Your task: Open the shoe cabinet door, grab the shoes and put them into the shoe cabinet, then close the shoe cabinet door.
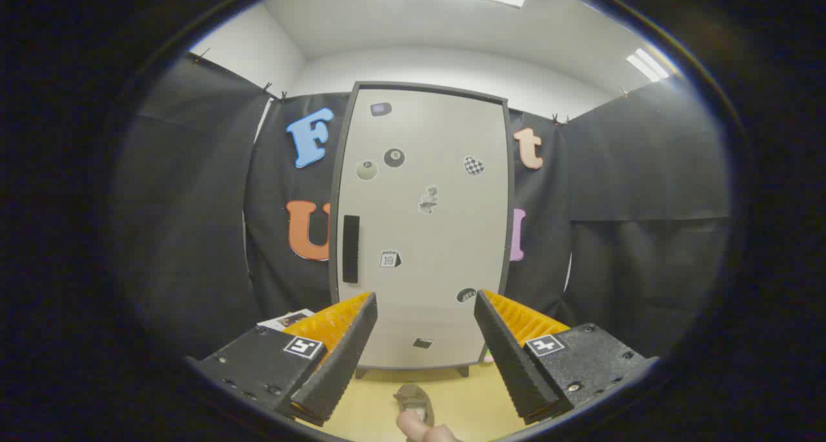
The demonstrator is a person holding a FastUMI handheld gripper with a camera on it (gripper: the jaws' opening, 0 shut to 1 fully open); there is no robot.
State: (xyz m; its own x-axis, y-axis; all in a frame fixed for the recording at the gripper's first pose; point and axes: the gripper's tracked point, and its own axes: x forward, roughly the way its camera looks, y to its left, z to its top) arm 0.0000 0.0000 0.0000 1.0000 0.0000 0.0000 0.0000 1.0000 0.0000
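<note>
Your gripper (426, 313) has its fingers spread wide apart, holding nothing. The shoe cabinet (423, 229) stands upright well beyond them, door (445, 235) closed, handle (350, 248) on its left edge. A shoe (414, 400) lies on the floor (464, 397) between the fingers, before the cabinet.

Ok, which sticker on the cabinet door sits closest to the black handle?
The small calendar-style sticker on the pale grey cabinet door, just right of the black vertical handle; others sit farther off. The hand-held gripper is open.
</note>
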